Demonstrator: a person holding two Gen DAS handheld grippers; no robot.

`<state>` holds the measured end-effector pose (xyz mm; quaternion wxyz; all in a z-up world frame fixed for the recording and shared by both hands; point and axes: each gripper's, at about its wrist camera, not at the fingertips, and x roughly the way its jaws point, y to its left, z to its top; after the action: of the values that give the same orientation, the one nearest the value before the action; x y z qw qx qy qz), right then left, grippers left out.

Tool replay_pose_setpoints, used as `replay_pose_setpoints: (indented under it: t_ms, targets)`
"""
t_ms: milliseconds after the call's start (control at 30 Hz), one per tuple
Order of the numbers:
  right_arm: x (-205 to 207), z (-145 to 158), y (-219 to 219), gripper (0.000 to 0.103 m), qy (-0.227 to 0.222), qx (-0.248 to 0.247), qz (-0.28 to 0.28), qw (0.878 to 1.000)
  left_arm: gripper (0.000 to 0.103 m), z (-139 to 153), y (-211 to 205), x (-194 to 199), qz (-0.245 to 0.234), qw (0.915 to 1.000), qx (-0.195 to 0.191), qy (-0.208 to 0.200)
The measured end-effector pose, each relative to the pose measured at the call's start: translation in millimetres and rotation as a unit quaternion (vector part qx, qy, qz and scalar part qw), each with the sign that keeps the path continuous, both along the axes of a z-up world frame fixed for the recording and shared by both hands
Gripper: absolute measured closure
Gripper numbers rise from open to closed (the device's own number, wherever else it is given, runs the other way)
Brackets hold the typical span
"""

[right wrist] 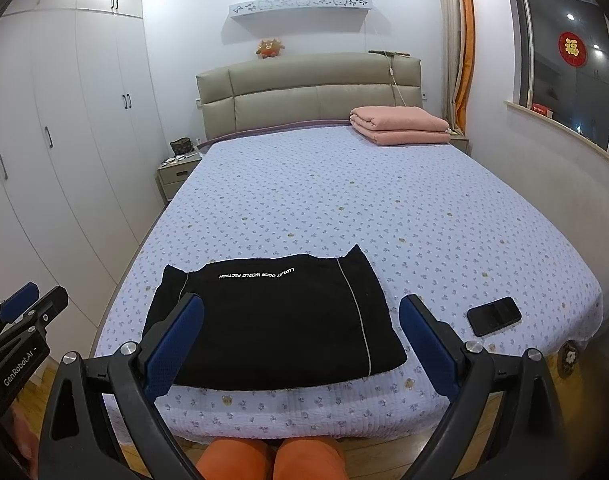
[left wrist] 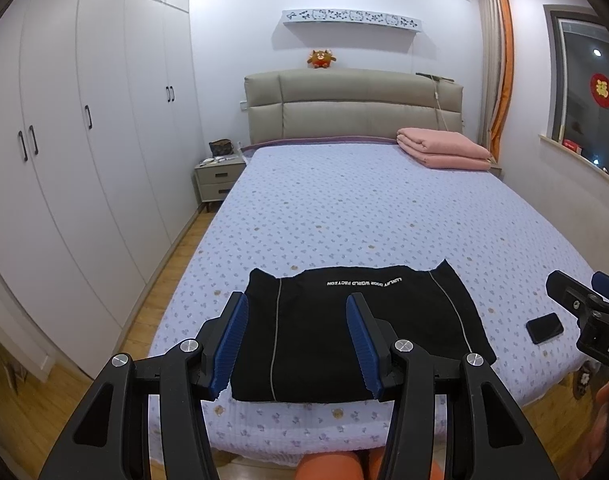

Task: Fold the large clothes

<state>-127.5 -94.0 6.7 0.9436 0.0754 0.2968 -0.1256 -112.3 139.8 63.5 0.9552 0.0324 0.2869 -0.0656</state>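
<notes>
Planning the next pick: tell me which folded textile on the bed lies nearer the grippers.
The black garment with white lettering, at the bed's near edge; the pink blanket lies by the headboard.

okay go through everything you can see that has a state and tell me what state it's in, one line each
black garment: folded into a flat rectangle at the near end of the bed.
pink blanket: folded, stacked by the headboard.
phone: screen dark, flat on the bed to the right of the garment.
wardrobe doors: closed.
nightstand drawers: closed.
left claw: open, empty.
right claw: open, empty.
</notes>
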Motion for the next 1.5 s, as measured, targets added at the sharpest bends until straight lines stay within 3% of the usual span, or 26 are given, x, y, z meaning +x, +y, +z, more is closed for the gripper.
replay_pose_setpoints:
  t_ms: [767, 1167, 1367, 1500]
  targets:
    - [4.2, -7.1, 0.6, 0.004, 0.01, -0.001, 0.01, 1.0, 0.05, -5.7, 1.3, -0.3, 0.002, 1.0, 0.0, 0.006]
    - [7.0, -9.0, -1.4, 0.004, 0.015, -0.005, 0.019, 1.0, 0.05, -8.0, -1.2, 3.6, 0.017, 0.9996, 0.02, -0.001]
    - [10.7, -9.9, -2.1, 0.004, 0.019, -0.011, 0.024, 0.999, 0.05, -7.2, 4.9, 5.5, 0.027, 0.9996, 0.005, -0.006]
    - [12.1, -9.7, -2.4, 0.004, 0.02, -0.013, 0.025, 0.999, 0.05, -3.0, 14.8, 2.3, 0.045, 0.9984, -0.011, -0.031]
